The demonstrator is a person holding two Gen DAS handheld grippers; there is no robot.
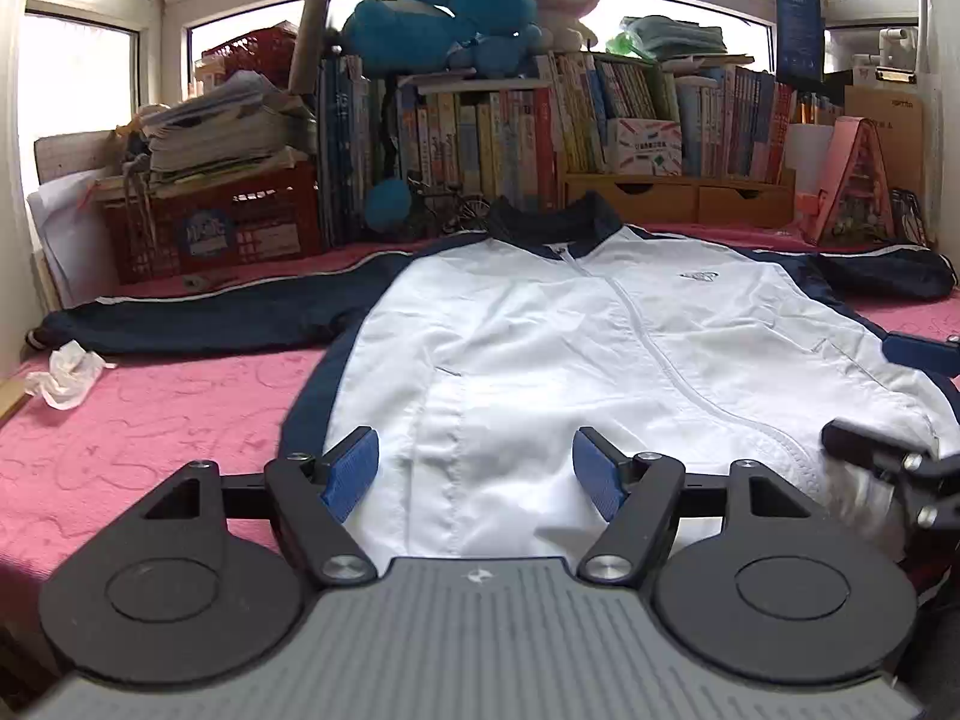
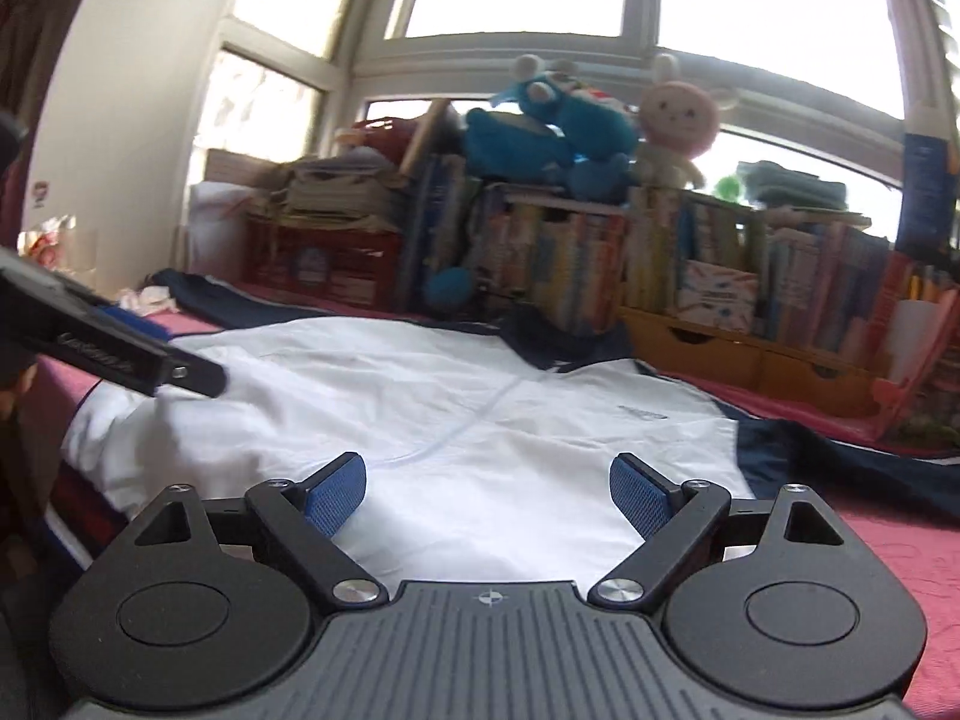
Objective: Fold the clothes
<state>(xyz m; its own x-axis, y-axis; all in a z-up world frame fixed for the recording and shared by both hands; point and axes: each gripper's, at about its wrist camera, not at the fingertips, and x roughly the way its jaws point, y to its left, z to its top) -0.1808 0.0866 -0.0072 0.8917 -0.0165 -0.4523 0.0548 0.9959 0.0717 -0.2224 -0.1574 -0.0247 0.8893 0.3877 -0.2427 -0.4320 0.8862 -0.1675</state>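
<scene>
Both jaws of my left hand-held gripper (image 1: 476, 474) stand wide apart, grasping nothing, poised over the hem of the jacket (image 1: 576, 348). To its right, my right hand-held gripper (image 2: 487, 495) is likewise spread and released, over the same white front near the hem. Ahead of both, the jacket lies face up on the pink bed cover (image 1: 150, 420), zip closed, its long axis running straight away from me, the navy collar (image 1: 552, 225) at the far end and the hem nearest me. Its navy sleeves stretch out flat to left and right. Off to my far left lies a crumpled tissue (image 1: 67, 373). Beyond the collar, a red crate (image 1: 210, 234) holds a blue-labelled box and carries stacked papers; wooden drawers (image 1: 678, 195) sit under a row of books (image 1: 540, 132).
</scene>
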